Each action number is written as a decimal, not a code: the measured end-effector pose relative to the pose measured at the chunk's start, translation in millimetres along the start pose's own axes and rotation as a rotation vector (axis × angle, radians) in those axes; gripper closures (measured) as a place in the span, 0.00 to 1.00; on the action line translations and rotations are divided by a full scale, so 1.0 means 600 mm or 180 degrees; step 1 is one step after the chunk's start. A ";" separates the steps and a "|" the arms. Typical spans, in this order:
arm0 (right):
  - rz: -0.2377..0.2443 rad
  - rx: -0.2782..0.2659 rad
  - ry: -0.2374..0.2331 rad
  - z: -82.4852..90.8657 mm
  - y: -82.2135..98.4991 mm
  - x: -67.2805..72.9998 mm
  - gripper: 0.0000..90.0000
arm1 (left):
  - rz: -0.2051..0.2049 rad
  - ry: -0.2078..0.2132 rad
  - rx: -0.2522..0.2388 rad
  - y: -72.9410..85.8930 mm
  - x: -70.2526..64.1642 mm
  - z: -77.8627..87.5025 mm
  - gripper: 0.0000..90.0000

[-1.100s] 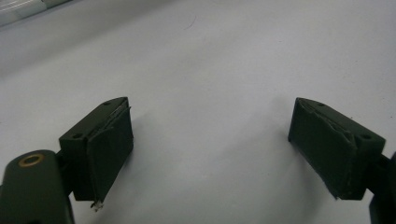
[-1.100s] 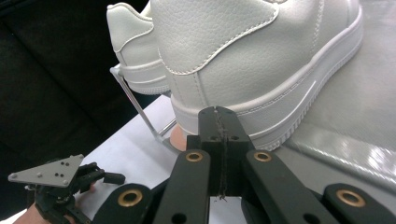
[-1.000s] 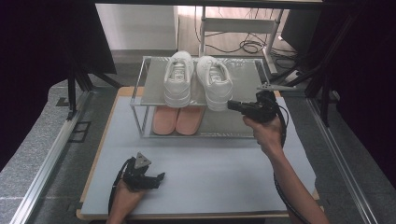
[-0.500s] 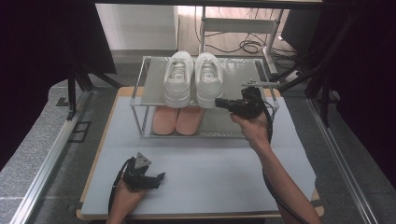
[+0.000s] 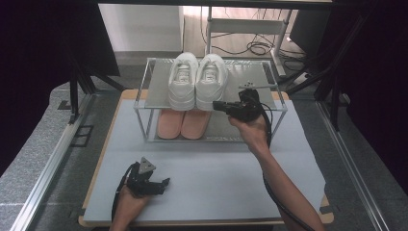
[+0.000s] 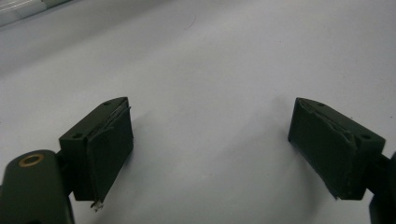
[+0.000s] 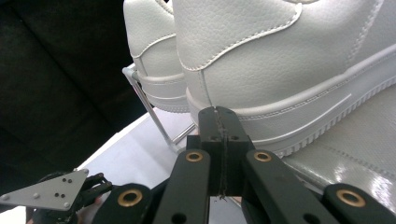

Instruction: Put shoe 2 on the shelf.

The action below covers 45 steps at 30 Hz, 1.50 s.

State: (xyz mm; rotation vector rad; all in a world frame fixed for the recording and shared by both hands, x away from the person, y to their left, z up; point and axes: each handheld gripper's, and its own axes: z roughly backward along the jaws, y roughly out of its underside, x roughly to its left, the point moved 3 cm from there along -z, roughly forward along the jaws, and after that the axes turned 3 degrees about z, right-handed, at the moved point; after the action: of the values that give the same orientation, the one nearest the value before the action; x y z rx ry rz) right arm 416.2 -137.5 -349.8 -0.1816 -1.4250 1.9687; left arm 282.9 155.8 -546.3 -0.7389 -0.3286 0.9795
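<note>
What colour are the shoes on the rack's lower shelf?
The lower-shelf shoes are salmon pink, best seen in the high view.

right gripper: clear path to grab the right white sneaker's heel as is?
Probably not yet. The right gripper is at the heel of the right white sneaker on the rack's top shelf, nothing between, but its jaws are shut; they'd need opening first.

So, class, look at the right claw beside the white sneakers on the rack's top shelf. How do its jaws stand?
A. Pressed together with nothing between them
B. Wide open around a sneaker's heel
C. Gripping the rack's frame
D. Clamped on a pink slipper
A: in the right gripper view the right claw has its jaws pressed flat together, empty, at the heel of the nearer white sneaker.
</note>
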 end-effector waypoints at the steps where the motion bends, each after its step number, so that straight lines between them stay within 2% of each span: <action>1: 0.0024 -0.0002 0.0016 0.000 -0.001 0.001 1.00 | 0.0001 0.0001 0.0001 0.000 0.000 0.000 0.15; 9: 0.0008 0.0004 -0.0006 0.003 0.003 0.000 1.00 | 0.0000 0.0001 0.0001 0.000 0.000 0.000 0.15; 18: 0.0050 0.0067 0.0034 0.014 0.009 -0.001 0.92 | -0.0001 0.0001 -0.0001 0.000 0.000 0.000 0.15; 25: 0.0167 0.0120 0.0140 0.032 0.020 0.000 0.77 | 0.0000 0.0000 -0.0002 0.000 0.000 0.000 0.15; 29: 0.0296 0.0126 0.0229 0.043 0.026 0.003 0.68 | -0.0001 -0.0001 0.0003 0.000 0.000 0.000 0.15; 45: 0.0729 0.0291 0.0465 0.075 0.066 0.011 0.47 | -0.0001 -0.0002 0.0003 0.000 0.000 0.000 0.15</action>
State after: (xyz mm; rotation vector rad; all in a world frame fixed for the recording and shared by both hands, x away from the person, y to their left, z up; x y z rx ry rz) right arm 371.9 -175.3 -365.5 -0.4551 -1.2638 2.1514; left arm 282.6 155.9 -546.2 -0.7376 -0.3287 0.9796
